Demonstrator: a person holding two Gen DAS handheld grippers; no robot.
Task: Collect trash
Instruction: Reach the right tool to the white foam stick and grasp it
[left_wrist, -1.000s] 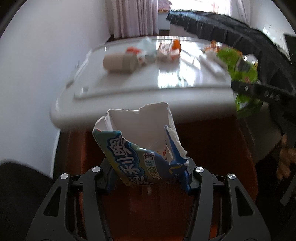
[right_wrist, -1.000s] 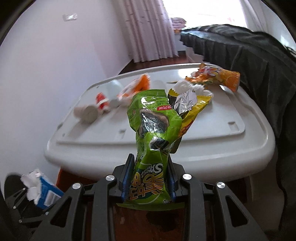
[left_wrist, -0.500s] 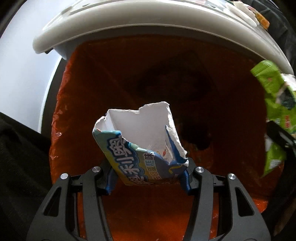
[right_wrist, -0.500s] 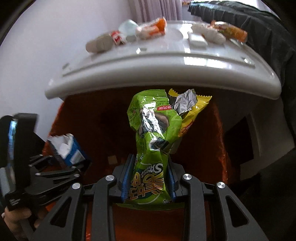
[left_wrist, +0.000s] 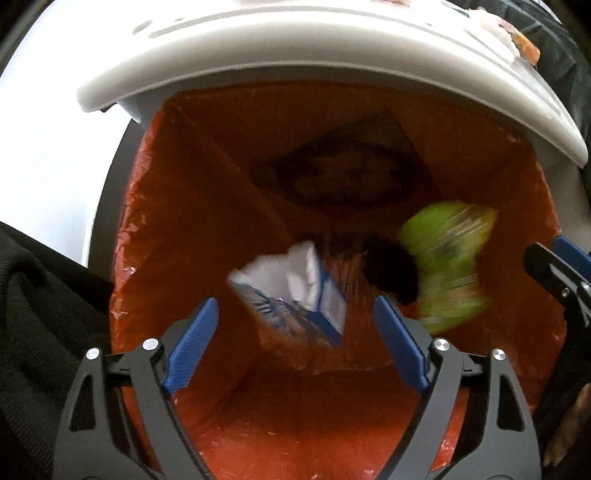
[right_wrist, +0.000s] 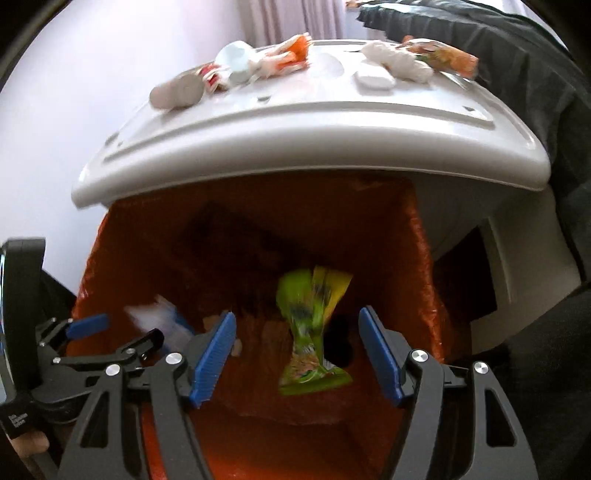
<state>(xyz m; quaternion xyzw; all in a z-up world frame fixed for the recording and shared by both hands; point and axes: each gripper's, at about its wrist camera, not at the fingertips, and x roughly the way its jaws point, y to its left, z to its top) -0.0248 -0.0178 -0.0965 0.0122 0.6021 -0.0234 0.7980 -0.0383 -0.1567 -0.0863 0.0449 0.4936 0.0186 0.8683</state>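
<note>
The left gripper (left_wrist: 295, 332) points down into the bin and its jaws are opening; the blue and white carton (left_wrist: 291, 295) lies between the blue pads (left_wrist: 192, 343) but touches neither, blurred, low in the centre of the frame. The right gripper (right_wrist: 297, 350) is also opening, and the green snack bag (right_wrist: 310, 332) hangs free between its pads, blurred too. Around both is the orange bin liner (right_wrist: 417, 266). In the upper part of the frame more wrappers (right_wrist: 280, 61) lie on the white lid (right_wrist: 314, 122).
</note>
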